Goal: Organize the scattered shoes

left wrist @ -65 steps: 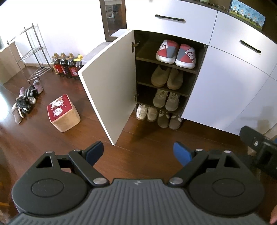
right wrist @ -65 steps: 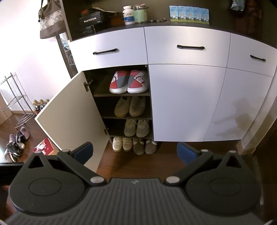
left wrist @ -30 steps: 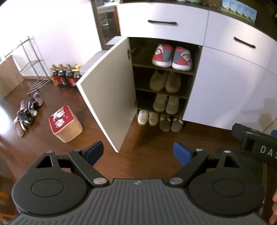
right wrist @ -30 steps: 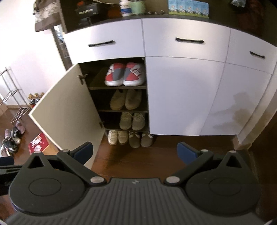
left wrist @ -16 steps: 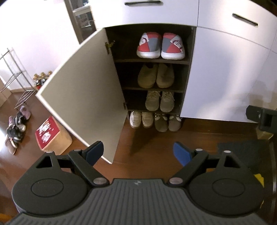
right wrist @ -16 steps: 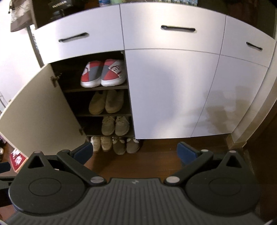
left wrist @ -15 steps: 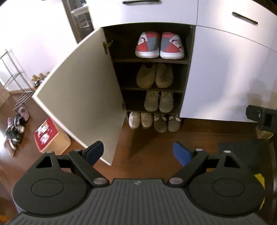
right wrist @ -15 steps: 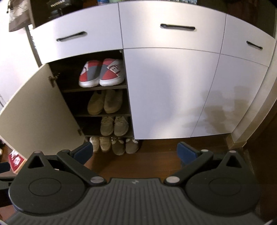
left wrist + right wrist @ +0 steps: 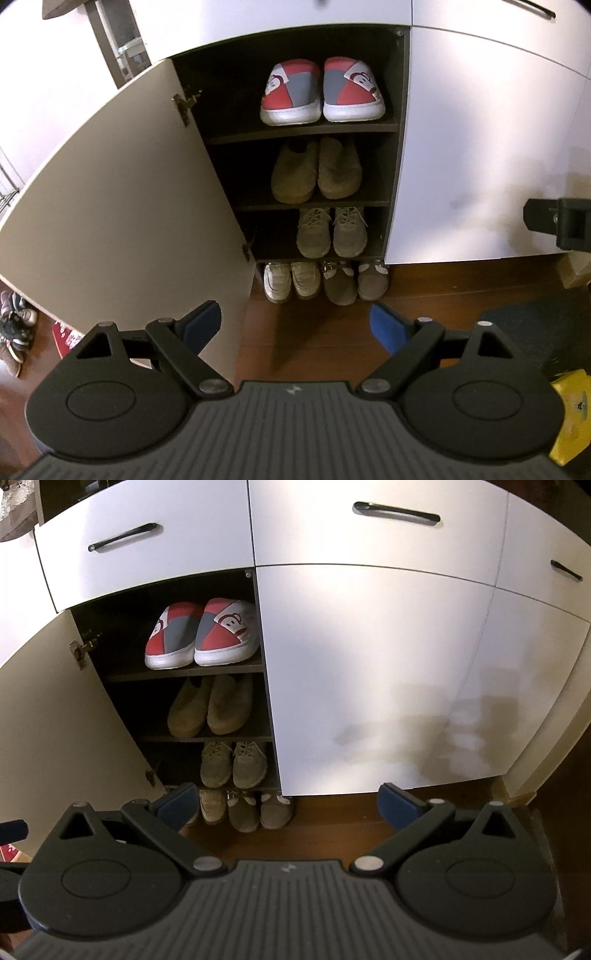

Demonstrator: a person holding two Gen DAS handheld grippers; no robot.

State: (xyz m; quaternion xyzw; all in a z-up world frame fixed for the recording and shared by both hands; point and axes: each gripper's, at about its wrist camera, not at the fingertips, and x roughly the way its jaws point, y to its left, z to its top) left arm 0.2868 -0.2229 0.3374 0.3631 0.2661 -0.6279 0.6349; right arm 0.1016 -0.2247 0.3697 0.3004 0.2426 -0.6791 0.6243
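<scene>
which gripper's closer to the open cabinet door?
Left. The left gripper sits right beside the door's lower edge; the right gripper faces the closed panel, door off to its left.

Bare wooden floor (image 9: 314, 332) lies clear before the shelves; the open cabinet door (image 9: 122, 206) blocks the left.

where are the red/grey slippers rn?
In both wrist views the red and grey slippers sit as a pair on the top shelf of the open cabinet, directly above the tan slippers, right of the swung-open door.
</scene>
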